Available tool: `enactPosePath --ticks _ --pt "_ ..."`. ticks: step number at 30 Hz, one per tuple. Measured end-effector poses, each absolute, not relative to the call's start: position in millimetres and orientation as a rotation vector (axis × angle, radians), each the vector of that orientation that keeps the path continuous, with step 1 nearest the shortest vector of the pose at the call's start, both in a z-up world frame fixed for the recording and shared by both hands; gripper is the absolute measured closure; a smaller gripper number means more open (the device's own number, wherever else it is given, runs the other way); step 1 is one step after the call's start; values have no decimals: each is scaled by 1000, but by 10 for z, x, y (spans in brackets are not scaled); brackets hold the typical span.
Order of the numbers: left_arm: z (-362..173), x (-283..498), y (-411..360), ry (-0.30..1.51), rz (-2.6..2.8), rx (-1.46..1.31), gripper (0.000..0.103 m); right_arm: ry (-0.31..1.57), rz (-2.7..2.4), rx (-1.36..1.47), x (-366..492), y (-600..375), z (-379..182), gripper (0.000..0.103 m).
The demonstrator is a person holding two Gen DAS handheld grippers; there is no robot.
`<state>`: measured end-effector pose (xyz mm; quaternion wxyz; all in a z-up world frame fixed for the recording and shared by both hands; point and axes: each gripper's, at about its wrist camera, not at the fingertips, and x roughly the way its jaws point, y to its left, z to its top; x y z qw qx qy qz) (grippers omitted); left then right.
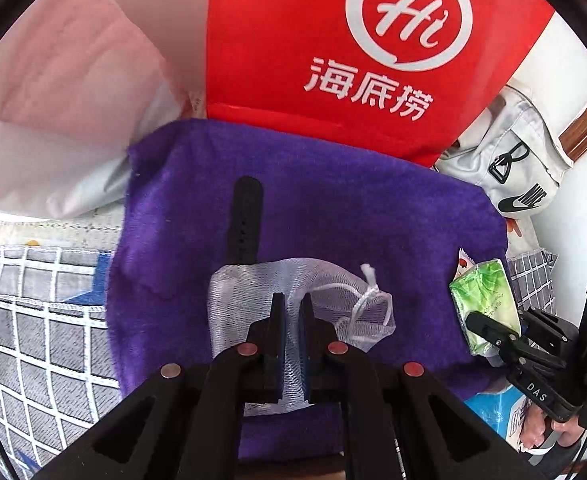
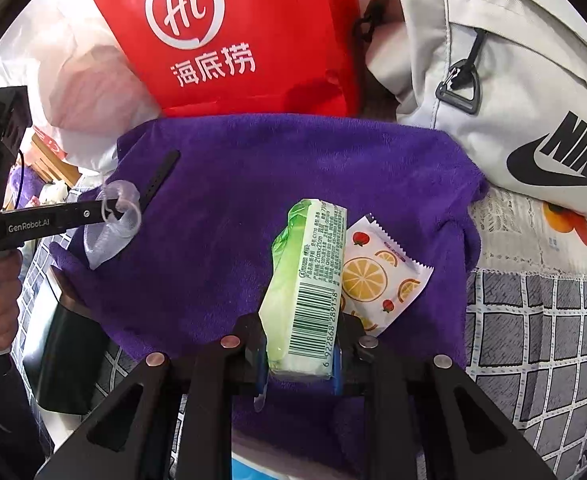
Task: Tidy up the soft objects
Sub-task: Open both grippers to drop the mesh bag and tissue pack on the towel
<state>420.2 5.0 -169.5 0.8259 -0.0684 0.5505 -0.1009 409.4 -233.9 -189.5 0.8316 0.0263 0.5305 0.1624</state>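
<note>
A purple towel [image 1: 333,216] lies spread over the surface; it also shows in the right wrist view [image 2: 253,184]. My left gripper [image 1: 292,308] is shut on a white mesh pouch [image 1: 245,292], which shows hanging from it in the right wrist view [image 2: 113,232]. A black strap [image 1: 245,220] lies on the towel beyond the pouch. My right gripper [image 2: 301,344] is shut on a green tissue pack [image 2: 305,280], also seen in the left wrist view [image 1: 485,296]. A fruit-print sachet [image 2: 377,276] lies on the towel just right of the pack.
A red bag with a white logo [image 1: 353,52] stands behind the towel. A grey Nike bag [image 2: 513,92] sits at the back right. A white plastic bag [image 1: 61,92] lies at the back left. A grey checked cloth [image 2: 541,340] covers the surface.
</note>
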Motion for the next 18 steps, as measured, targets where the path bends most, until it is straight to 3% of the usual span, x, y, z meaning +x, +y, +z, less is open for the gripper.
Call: enactPosePath --ticks 8,10,11,12,13,14,18 --pt "-1783 4231 -8 1194 -241 -149 96 1111 336 51 4131 -2294 -1883 73" --pt "-1781 4232 -24 1200 -249 -150 84 1109 336 53 4139 -2287 -1876 66" --pt "-1779 4236 -27 1204 -254 -153 78 1104 337 55 4126 -2310 -1856 57" --pt "-1769 4231 -39 1205 -261 -156 65 1093 333 62 4122 -2325 -1829 51" --pt "-1755 4231 -55 1202 -264 -156 53 1082 329 64 4107 -2344 -1802 38" --pt "-1735 4220 -55 1194 -265 -156 50 1065 326 65 4089 -2357 -1769 31" --pt "-1651 4157 -37 1192 -248 -160 48 1012 295 42 4003 -2391 -1635 29"
